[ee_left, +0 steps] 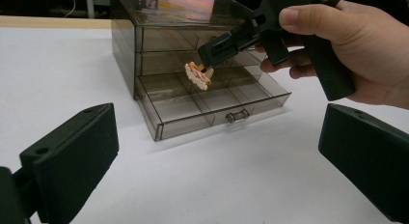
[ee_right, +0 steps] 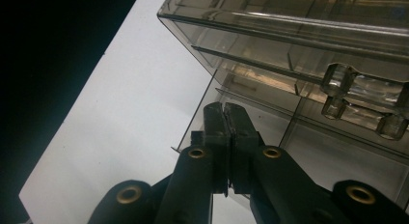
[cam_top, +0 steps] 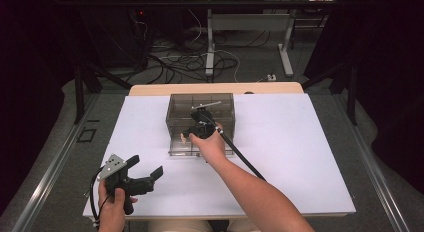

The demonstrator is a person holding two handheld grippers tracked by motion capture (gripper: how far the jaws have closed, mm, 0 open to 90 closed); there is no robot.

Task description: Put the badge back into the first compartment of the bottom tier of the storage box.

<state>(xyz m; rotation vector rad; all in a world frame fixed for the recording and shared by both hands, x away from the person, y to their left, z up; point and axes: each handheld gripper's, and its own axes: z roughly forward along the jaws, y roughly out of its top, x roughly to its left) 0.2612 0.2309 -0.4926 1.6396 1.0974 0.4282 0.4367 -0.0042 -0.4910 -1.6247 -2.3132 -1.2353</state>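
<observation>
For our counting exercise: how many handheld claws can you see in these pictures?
2. The left claw, open, is over the table's near left; the right claw is at the clear drawer box, shut on a small tan piece.

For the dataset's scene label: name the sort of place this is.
Probably a lab or workshop recording station. A white table stands in a dark frame, loose cables lie on the floor behind it, and a person works hand-held grippers at a clear drawer box.

Bright table, dark surroundings.
Overhead light washed the white tabletop [cam_top: 280, 142]; the smoky drawer box [ee_left: 159, 35] caught glare, and near jaws were soft-focused.
</observation>
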